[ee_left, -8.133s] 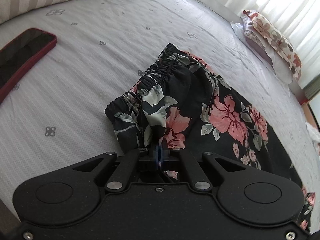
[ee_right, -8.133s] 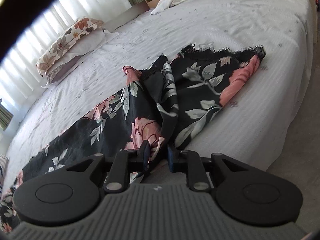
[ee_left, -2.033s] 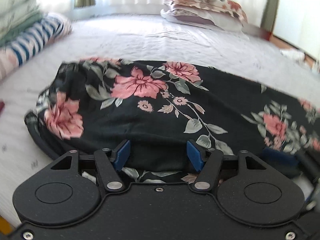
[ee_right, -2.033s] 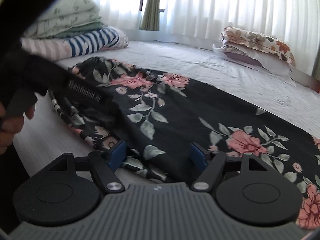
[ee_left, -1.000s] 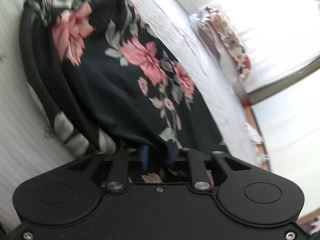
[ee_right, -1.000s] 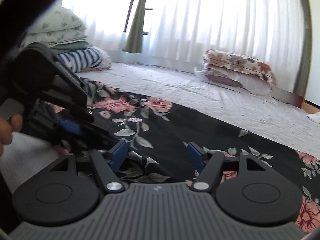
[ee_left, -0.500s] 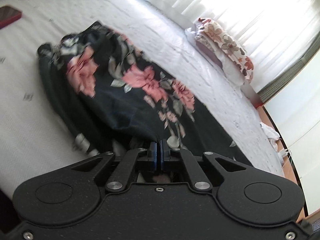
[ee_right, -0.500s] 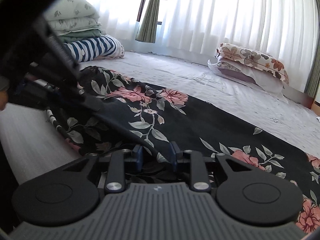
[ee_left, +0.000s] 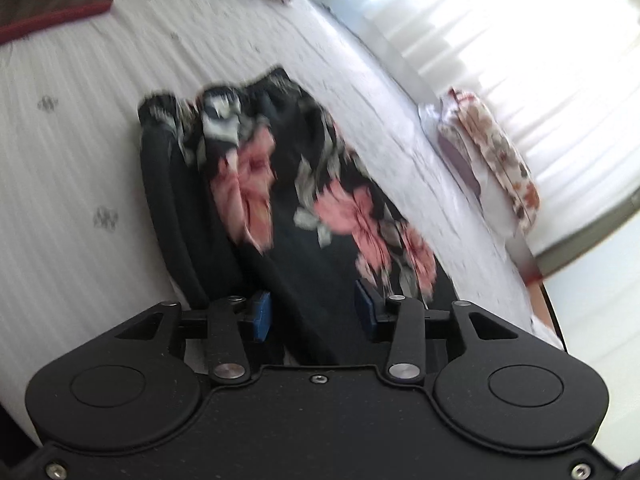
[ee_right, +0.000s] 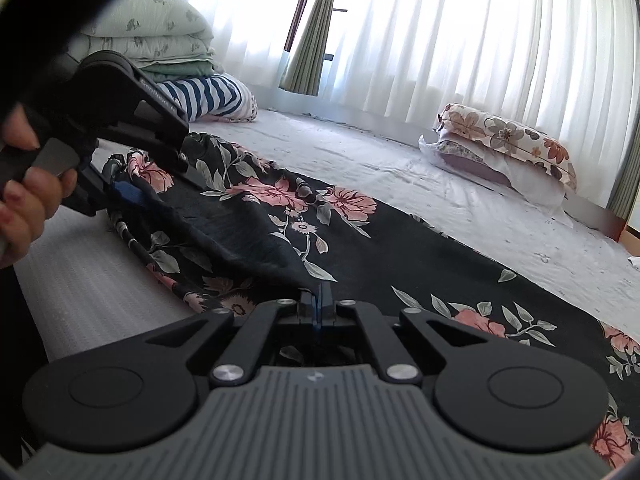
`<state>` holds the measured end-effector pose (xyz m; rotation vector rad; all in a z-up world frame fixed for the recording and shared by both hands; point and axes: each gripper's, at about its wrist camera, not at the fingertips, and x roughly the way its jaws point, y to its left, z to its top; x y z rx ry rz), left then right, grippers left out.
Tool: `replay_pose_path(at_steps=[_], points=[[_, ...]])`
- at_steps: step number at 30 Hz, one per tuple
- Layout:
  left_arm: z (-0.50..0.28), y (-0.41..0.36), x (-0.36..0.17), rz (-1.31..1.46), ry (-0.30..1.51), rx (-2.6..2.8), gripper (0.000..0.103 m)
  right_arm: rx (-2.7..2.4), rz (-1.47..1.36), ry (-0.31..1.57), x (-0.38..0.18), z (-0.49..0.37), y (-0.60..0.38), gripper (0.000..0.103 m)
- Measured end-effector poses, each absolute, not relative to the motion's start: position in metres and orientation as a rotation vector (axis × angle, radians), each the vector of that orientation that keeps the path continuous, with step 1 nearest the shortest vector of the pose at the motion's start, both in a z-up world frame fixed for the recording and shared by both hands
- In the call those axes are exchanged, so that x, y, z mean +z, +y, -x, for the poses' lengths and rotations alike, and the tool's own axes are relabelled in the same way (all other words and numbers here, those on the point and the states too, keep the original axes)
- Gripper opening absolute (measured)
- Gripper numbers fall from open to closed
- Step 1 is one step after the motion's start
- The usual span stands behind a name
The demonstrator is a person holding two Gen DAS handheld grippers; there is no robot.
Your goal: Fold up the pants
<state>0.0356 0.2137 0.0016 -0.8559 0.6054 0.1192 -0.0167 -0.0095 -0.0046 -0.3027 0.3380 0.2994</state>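
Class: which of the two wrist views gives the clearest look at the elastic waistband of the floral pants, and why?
The left wrist view: the gathered waistband lies across the far end of the pants, unobstructed though motion-blurred. In the right wrist view the left gripper and hand cover most of it.

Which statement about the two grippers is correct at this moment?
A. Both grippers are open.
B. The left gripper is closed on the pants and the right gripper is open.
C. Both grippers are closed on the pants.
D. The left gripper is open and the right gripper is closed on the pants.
D: the left gripper shows its blue pads wide apart around the fabric, while the right gripper has its pads pressed together on the edge of the floral pants.
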Motion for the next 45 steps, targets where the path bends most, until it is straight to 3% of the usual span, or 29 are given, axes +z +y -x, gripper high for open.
replay_pose_path(at_steps=[1,2,11,20,22,26,30,34,35,36,45], points=[[-0.036,0.217,0.003,0.845,0.594,0.139,0.022,0.302,0.307,0.341,-0.005,0.016,-0.01,0.003],[-0.037,0.218,0.005,0.828,0.582,0.158,0.0,0.303,0.311,0.345,-0.006,0.016,-0.01,0.003],[-0.013,0.214,0.026,0.67,0.51,0.217,0.0,0.351,0.346,0.362,-0.009,0.024,-0.011,0.002],[-0.002,0.219,0.012,0.652,0.595,0.269,0.001,0.381,0.376,0.389,-0.015,0.028,-0.011,0.002],[-0.002,0.224,0.012,0.67,0.584,0.253,0.006,0.382,0.375,0.395,-0.014,0.027,-0.011,0.002],[-0.004,0.243,0.02,0.755,0.49,0.266,0.031,0.382,0.386,0.397,-0.015,0.026,-0.012,0.002],[-0.017,0.258,0.024,0.756,0.458,0.322,0.03,0.377,0.391,0.4,-0.016,0.026,-0.009,0.002],[-0.045,0.266,0.016,0.708,0.541,0.334,0.029,0.374,0.396,0.403,-0.016,0.025,-0.008,0.002],[-0.05,0.267,0.013,0.707,0.561,0.34,0.005,0.374,0.398,0.404,-0.016,0.026,-0.008,0.002],[-0.052,0.267,0.012,0.703,0.571,0.351,0.0,0.376,0.4,0.404,-0.016,0.026,-0.007,0.002],[-0.031,0.231,0.03,0.426,0.47,0.408,0.001,0.402,0.391,0.421,-0.013,0.023,-0.011,0.002]])
